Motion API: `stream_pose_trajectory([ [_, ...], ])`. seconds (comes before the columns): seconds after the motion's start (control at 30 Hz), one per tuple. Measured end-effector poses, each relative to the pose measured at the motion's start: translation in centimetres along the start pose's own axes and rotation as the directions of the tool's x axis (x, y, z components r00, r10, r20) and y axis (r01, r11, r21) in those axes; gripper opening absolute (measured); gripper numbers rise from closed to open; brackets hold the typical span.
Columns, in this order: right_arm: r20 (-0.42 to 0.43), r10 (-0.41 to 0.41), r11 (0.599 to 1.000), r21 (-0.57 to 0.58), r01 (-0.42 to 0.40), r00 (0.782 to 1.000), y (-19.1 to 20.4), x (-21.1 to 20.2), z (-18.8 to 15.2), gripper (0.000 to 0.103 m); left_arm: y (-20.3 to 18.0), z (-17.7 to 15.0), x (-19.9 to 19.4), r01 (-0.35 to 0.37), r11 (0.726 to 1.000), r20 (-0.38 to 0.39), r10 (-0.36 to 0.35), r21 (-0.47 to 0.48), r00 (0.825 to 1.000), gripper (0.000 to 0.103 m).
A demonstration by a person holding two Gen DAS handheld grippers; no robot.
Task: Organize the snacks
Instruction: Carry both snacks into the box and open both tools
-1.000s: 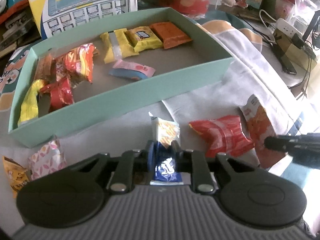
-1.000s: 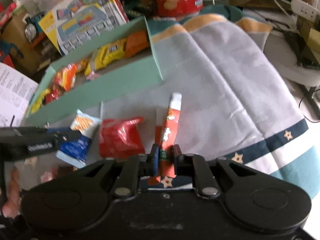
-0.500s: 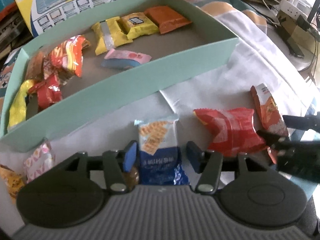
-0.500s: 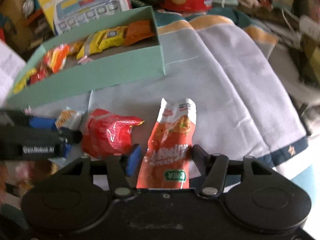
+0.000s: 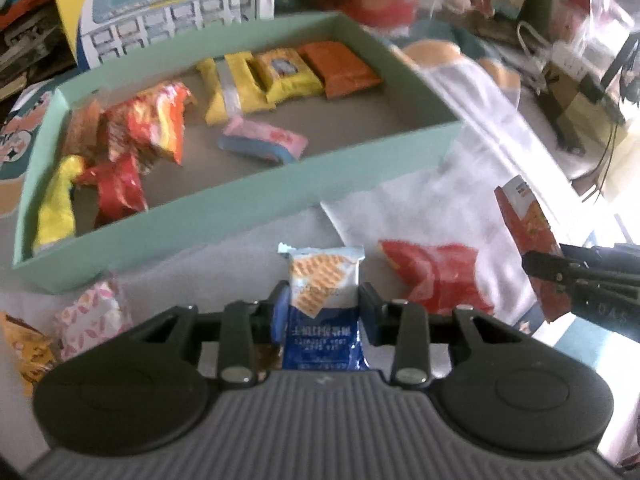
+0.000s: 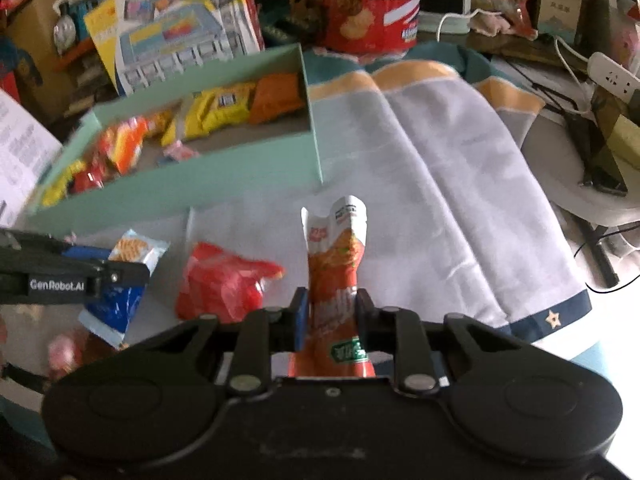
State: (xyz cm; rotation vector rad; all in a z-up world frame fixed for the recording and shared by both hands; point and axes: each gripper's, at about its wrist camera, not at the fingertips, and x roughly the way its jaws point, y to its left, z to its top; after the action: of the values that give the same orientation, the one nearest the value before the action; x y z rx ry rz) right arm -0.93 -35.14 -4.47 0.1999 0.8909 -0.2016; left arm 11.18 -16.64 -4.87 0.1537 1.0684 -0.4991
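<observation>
My left gripper (image 5: 323,307) is shut on a blue and white cracker packet (image 5: 325,280), held just above the cloth in front of the green box (image 5: 248,204). My right gripper (image 6: 330,309) is shut on an orange-red snack pouch (image 6: 335,264), which stands upright between the jaws. That pouch also shows in the left wrist view (image 5: 527,224), and the cracker packet shows in the right wrist view (image 6: 124,276). The green box (image 6: 224,184) holds several yellow, orange, red and pink snack packets.
A red crinkled packet (image 5: 436,276) lies on the grey cloth (image 6: 452,184) between the grippers. A pink patterned packet (image 5: 92,316) and an orange packet (image 5: 24,348) lie at the left. A toy box (image 6: 176,40), a biscuit tin (image 6: 368,4) and clutter stand behind.
Both grippers were open around their packets half a second ago and have closed on them. The orange-red pouch now stands squeezed and upright.
</observation>
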Motion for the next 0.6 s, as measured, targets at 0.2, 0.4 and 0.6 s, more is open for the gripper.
stream_pose_trajectory([
  [0.2, 0.056, 0.092, 0.995, 0.023, -0.094, 0.994, 0.0, -1.0, 4.5, 0.023, 1.3, 3.6, -3.1, 0.01, 0.999, 0.111, -0.006, -0.04, 0.994, 0.036],
  [0.4, 0.084, 0.168, 0.986, -0.018, -0.167, 0.982, 2.0, 1.0, 10.4, 0.024, 2.4, 9.5, -2.9, -0.021, 0.998, 0.172, 0.031, -0.058, 0.985, 0.036],
  [0.6, 0.052, 0.17, 0.984, -0.053, -0.167, 0.984, 3.7, 5.5, 14.3, 0.024, 2.8, 13.7, 1.3, -0.019, 0.996, 0.142, 0.031, -0.082, 0.989, 0.036],
])
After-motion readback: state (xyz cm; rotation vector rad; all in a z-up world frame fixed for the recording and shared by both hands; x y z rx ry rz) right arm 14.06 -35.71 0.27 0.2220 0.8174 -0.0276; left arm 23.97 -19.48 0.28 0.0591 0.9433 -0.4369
